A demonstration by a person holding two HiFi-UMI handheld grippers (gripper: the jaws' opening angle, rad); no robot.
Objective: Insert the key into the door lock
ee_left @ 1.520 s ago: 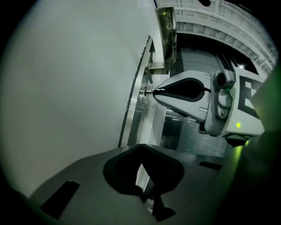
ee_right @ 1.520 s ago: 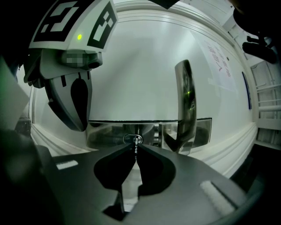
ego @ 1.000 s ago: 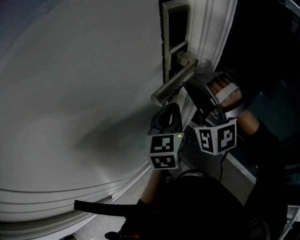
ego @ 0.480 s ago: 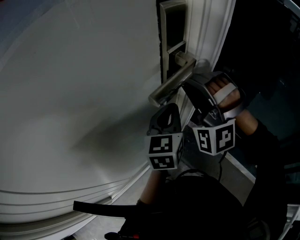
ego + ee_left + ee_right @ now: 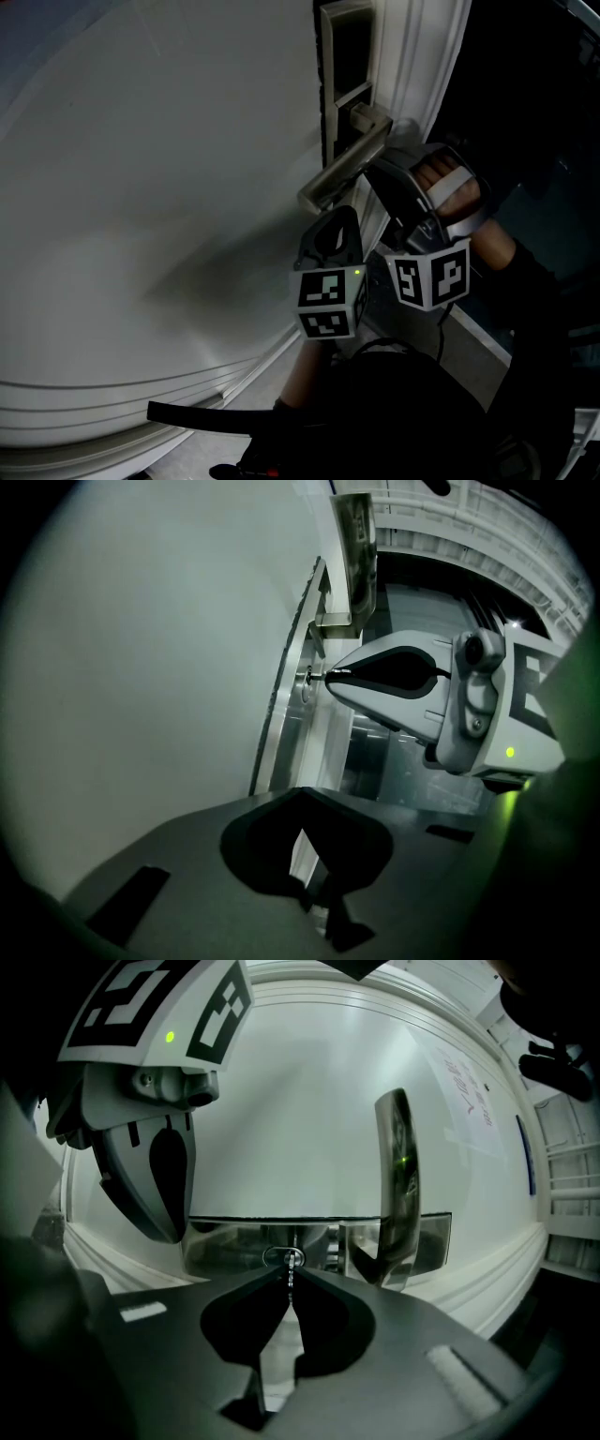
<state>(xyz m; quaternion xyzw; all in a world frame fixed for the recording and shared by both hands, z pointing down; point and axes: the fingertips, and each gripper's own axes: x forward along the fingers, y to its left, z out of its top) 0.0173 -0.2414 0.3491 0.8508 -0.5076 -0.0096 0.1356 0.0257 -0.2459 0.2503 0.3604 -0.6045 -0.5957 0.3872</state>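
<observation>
1. Right gripper view: the fingers [image 5: 427,1340] of the right gripper [image 5: 287,1275] are pinched shut on the key [image 5: 290,1288]. Its thin toothed blade stands up from between the tips. The blade's end meets the oval keyhole [image 5: 283,1257] in the shiny lock plate [image 5: 225,1246]; how deep it sits cannot be told. The door handle [image 5: 394,1180] rises just to the right of the keyhole. The left gripper [image 5: 172,1232] hangs at upper left.
2. Left gripper view: this gripper's jaws meet at their tips with nothing between them. Ahead, the right gripper's nose points at the lock plate, and the key bridges the small gap.
3. Head view: both grippers sit close together under the handle, against the pale door [image 5: 169,187]. A hand [image 5: 450,187] grips the right one.
</observation>
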